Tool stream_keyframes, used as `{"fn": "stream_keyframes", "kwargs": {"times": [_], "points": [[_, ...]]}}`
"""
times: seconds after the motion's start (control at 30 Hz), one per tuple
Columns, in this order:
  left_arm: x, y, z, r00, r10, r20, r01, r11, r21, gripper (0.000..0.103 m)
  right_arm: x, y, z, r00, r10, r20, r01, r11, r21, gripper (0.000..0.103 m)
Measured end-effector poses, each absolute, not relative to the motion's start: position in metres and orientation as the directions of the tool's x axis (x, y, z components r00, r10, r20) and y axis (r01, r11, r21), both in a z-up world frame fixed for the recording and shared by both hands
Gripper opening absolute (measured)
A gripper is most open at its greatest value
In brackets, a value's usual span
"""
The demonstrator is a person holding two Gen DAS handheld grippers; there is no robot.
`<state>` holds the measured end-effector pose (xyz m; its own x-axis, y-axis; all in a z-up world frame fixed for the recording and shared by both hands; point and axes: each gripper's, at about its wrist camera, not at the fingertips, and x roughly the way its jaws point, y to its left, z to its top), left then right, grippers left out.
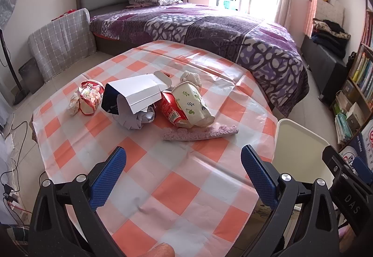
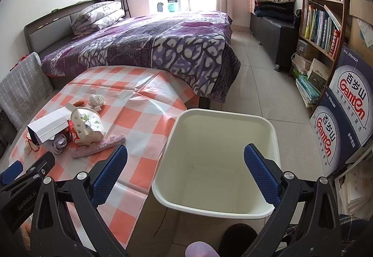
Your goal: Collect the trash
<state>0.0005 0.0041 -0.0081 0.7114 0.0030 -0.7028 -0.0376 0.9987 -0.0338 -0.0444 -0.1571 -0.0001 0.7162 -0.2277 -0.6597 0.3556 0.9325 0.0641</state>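
Observation:
A pile of trash lies on the checked table (image 1: 177,189): a white and navy carton (image 1: 135,93), a leaf-print paper cup (image 1: 194,103), a red wrapper (image 1: 170,110), a red snack bag (image 1: 91,96), crumpled paper (image 1: 137,119), a tissue wad (image 1: 191,77) and a pink fuzzy strip (image 1: 200,133). My left gripper (image 1: 183,177) is open and empty over the table's near side, short of the pile. My right gripper (image 2: 185,177) is open and empty above the white bin (image 2: 275,140), which holds nothing visible. The pile also shows in the right wrist view (image 2: 86,126).
A bed with a purple cover (image 1: 209,30) stands behind the table. A bookshelf (image 2: 326,12) and water cartons (image 2: 342,117) stand at the right. A tiled floor (image 2: 263,84) runs between bed and shelf. Cables (image 1: 14,163) lie at the left.

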Motion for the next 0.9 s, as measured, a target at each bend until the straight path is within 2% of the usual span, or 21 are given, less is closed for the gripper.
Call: {"fn": "stream_keyframes", "kwargs": {"times": [0.9], "points": [[0.0008,0.0088,-0.0137,0.699,0.011,-0.715,-0.048,0.998,-0.031,0.096,-0.0437,-0.1567,-0.0016,0.715,-0.222,-0.663,0.354,0.933,0.07,0.096]]}}
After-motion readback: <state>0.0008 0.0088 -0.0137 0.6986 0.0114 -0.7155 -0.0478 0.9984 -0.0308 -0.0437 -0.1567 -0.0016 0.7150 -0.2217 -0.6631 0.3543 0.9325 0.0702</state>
